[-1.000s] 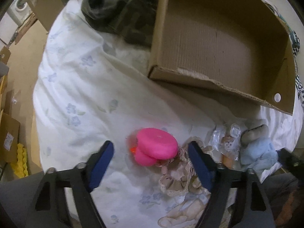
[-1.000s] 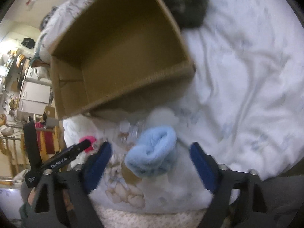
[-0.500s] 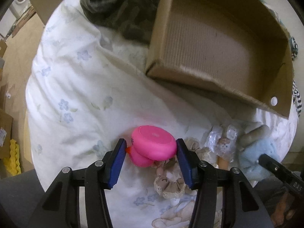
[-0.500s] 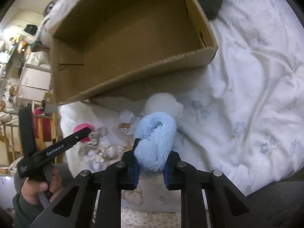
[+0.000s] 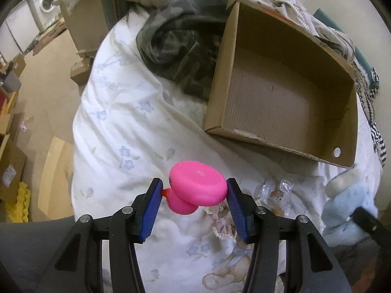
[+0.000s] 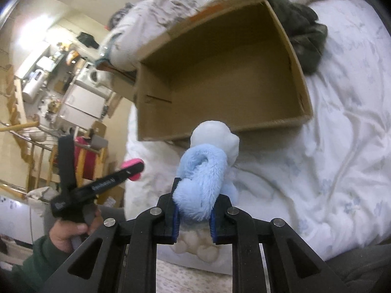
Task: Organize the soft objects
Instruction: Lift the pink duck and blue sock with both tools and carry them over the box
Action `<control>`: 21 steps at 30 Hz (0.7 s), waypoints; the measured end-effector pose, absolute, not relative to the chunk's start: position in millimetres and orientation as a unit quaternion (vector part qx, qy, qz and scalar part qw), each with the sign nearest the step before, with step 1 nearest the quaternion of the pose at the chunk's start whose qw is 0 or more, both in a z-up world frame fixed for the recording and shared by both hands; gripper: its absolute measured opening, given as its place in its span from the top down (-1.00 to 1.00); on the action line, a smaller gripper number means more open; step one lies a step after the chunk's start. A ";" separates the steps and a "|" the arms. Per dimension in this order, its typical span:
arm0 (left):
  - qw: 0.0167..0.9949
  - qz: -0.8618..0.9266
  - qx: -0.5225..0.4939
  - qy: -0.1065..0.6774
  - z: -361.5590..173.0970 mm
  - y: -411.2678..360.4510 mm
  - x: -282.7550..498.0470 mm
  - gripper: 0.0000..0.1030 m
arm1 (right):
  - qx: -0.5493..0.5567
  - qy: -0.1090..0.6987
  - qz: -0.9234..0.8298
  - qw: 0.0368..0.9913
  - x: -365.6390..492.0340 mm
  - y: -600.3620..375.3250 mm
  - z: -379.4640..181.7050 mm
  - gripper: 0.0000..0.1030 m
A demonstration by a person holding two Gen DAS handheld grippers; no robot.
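pink toy (image 5: 197, 185) flat side up in left jaws, blue plush (image 6: 202, 183) lengthwise in right jaws

1. An open cardboard box (image 5: 281, 102) fills the upper right of the left wrist view; its top is unblocked and its floor bare.
2. The box's near wall (image 6: 220, 128) rises across the middle of the right wrist view, a low barrier in front of the blue plush toy (image 6: 202, 180).
3. A dark crumpled garment (image 5: 178, 53) lies against the box's left wall at upper centre of the left view, closing that side.
4. Open white floral bedding (image 5: 127, 131) spreads through the left centre of that view.
5. Small wrapped toys (image 5: 276, 193) clutter the bedding at lower right, below the box.
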State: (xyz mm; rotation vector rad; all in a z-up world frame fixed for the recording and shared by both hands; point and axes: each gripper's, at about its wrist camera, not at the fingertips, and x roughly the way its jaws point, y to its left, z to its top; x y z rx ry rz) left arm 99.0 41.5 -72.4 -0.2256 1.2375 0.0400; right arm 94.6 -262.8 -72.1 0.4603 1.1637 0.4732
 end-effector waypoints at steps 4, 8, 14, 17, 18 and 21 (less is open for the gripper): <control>0.827 0.016 -0.092 0.555 -52.2 29.0 100.6 0.05 | 0.220 0.511 0.229 0.799 100.0 -261.0 -54.3 0.60; 0.837 0.001 -0.095 0.539 -30.0 22.4 110.7 0.05 | 0.223 0.493 0.227 0.810 111.3 -265.3 -39.6 0.60; 0.855 -0.016 -0.084 0.512 2.2 10.2 139.2 0.05 | 0.223 0.467 0.222 0.827 139.5 -268.1 -18.7 0.60; 0.864 -0.023 -0.070 0.499 12.8 4.3 156.8 0.05 | 0.220 0.455 0.218 0.835 151.9 -269.7 -11.5 0.60; 0.866 -0.025 -0.066 0.495 14.9 2.5 162.9 0.05 | 0.219 0.454 0.216 0.836 157.9 -268.9 -10.7 0.60; 0.871 -0.031 -0.060 0.486 18.3 -4.1 179.1 0.05 | 0.211 0.449 0.211 0.842 172.8 -272.3 -10.3 0.60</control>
